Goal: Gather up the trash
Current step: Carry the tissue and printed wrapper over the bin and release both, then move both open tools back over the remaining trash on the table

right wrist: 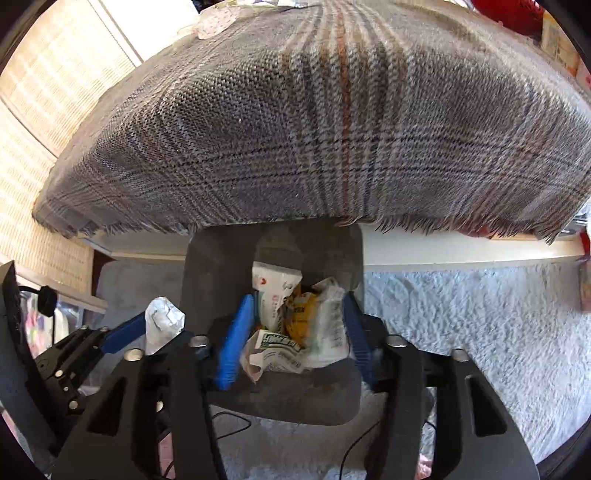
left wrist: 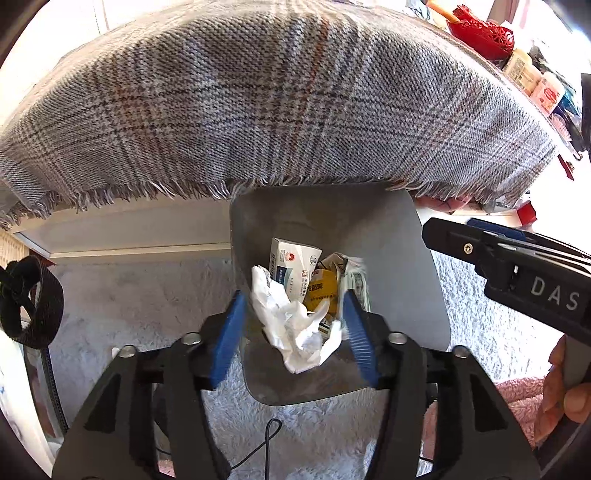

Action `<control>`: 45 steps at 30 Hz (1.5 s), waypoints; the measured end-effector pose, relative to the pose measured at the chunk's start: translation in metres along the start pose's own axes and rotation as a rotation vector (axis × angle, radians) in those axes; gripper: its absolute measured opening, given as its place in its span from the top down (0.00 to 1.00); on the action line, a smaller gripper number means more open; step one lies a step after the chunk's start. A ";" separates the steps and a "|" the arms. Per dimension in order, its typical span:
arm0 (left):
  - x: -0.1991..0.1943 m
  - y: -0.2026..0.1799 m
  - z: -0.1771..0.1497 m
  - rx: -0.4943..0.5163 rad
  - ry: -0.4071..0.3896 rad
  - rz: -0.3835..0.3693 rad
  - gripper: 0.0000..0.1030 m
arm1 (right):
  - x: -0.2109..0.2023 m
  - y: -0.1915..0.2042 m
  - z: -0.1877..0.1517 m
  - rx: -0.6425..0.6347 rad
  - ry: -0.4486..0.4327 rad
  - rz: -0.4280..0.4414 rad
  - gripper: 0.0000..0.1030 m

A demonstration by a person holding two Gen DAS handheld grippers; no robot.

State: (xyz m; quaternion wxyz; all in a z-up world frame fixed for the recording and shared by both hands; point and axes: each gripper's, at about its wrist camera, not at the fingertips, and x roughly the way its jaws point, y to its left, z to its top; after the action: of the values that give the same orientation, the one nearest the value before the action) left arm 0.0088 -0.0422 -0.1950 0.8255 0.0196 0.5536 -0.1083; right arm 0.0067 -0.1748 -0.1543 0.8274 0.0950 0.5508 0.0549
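Observation:
My left gripper [left wrist: 295, 325] is held open above a grey trash bin [left wrist: 406, 277] on the floor. A crumpled white paper [left wrist: 295, 328] sits between its blue pads without being pressed. In the bin lie a white medicine box [left wrist: 291, 258] and a yellow packet [left wrist: 323, 291]. In the right wrist view my right gripper [right wrist: 295, 325] is open over the same bin [right wrist: 207, 280]. A blurred white wrapper with green print [right wrist: 280, 347] is loose between its fingers. The left gripper's blue finger [right wrist: 125, 332] and the white paper [right wrist: 162, 321] show at the left.
A grey plaid cloth with a frayed edge [left wrist: 277, 103] hangs over the table behind the bin. A white shaggy rug [left wrist: 129, 295] covers the floor, with a black cable [left wrist: 269, 435] on it. A red basket [left wrist: 484, 33] and bottles stand on the table. A hand [left wrist: 561, 391] holds the right gripper's black body [left wrist: 517, 273].

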 end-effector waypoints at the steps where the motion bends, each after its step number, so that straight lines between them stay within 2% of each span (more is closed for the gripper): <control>1: -0.005 0.006 0.002 0.000 -0.005 0.002 0.38 | -0.001 0.000 0.001 -0.004 -0.006 -0.012 0.24; 4: -0.013 0.009 0.004 0.003 -0.019 0.007 0.25 | -0.003 -0.002 0.002 -0.006 -0.015 -0.023 0.12; 6: -0.018 0.010 0.006 0.006 -0.022 0.010 0.20 | -0.005 -0.002 0.003 0.000 -0.020 -0.013 0.08; 11: -0.043 0.010 0.008 0.013 -0.048 0.003 0.08 | -0.026 0.000 0.011 -0.006 -0.046 0.049 0.07; 15: -0.066 0.008 0.021 0.023 -0.076 -0.014 0.08 | -0.058 0.001 0.026 -0.013 -0.107 0.079 0.07; 20: -0.098 0.015 0.042 -0.024 -0.132 -0.021 0.08 | -0.102 -0.010 0.051 0.017 -0.190 0.119 0.04; 25: -0.129 0.025 0.068 -0.031 -0.173 0.013 0.08 | -0.129 -0.014 0.079 -0.015 -0.243 0.051 0.04; 28: -0.148 0.037 0.092 -0.042 -0.208 0.032 0.08 | -0.141 -0.020 0.098 -0.013 -0.268 0.047 0.04; 33: -0.164 0.048 0.133 -0.037 -0.262 0.112 0.08 | -0.141 -0.028 0.133 -0.014 -0.293 0.021 0.04; 41: -0.128 0.068 0.216 -0.085 -0.258 0.155 0.08 | -0.105 -0.029 0.202 -0.047 -0.311 0.008 0.04; 42: -0.122 0.070 0.227 -0.092 -0.257 0.166 0.08 | -0.099 -0.028 0.209 -0.055 -0.308 0.006 0.05; 45: -0.107 0.073 0.254 -0.100 -0.256 0.170 0.08 | -0.078 -0.020 0.232 -0.086 -0.295 0.018 0.15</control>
State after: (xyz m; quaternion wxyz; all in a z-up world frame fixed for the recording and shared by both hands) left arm 0.2152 0.0069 -0.0050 0.8954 0.0114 0.4450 -0.0119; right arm 0.1899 -0.2323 -0.0010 0.9022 0.0712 0.4194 0.0713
